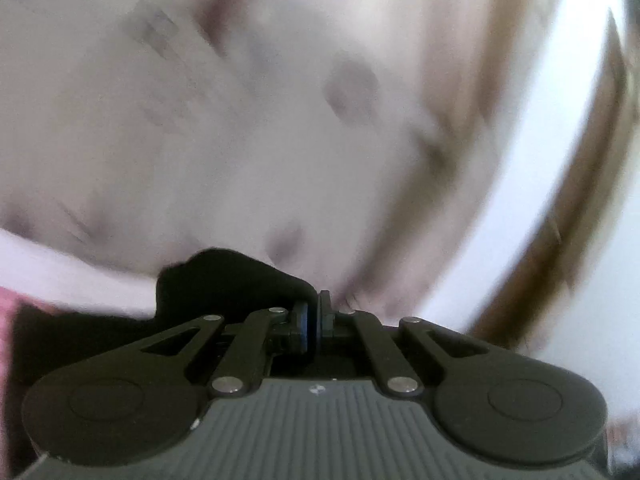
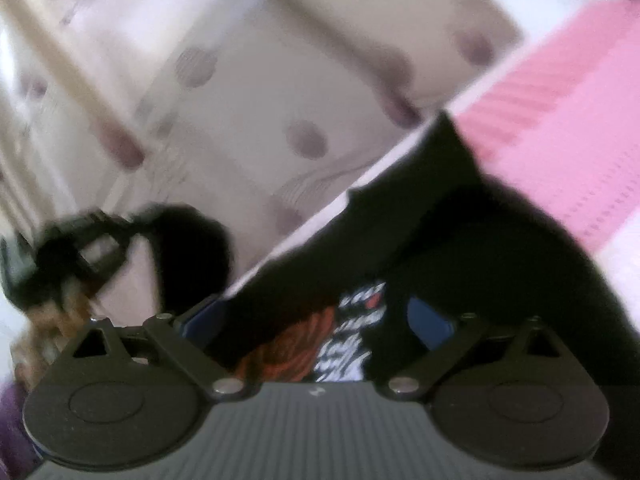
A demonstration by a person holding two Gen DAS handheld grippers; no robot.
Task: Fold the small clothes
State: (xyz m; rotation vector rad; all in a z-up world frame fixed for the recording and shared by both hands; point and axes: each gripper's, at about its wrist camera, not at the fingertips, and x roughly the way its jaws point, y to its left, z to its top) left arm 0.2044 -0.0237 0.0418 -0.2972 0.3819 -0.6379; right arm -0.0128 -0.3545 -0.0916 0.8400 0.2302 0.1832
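Observation:
A black garment (image 2: 460,240) with an orange and white print (image 2: 344,340) lies spread in the right wrist view. My right gripper (image 2: 312,320) stands open over it, its blue pads (image 2: 430,324) far apart with the printed part between them. My left gripper (image 1: 316,308) is shut on a bunched corner of the black garment (image 1: 224,280), which spreads off to the left. In the right wrist view the left gripper (image 2: 80,248) appears blurred at the left, lifted, with a flap of black cloth (image 2: 188,248) hanging from it.
Pale bedding with dull purple dots (image 2: 280,80) fills the background of both views. A pink striped fabric (image 2: 560,120) lies at the right beside the garment. A brown wooden frame (image 1: 580,200) curves down the right side, badly blurred.

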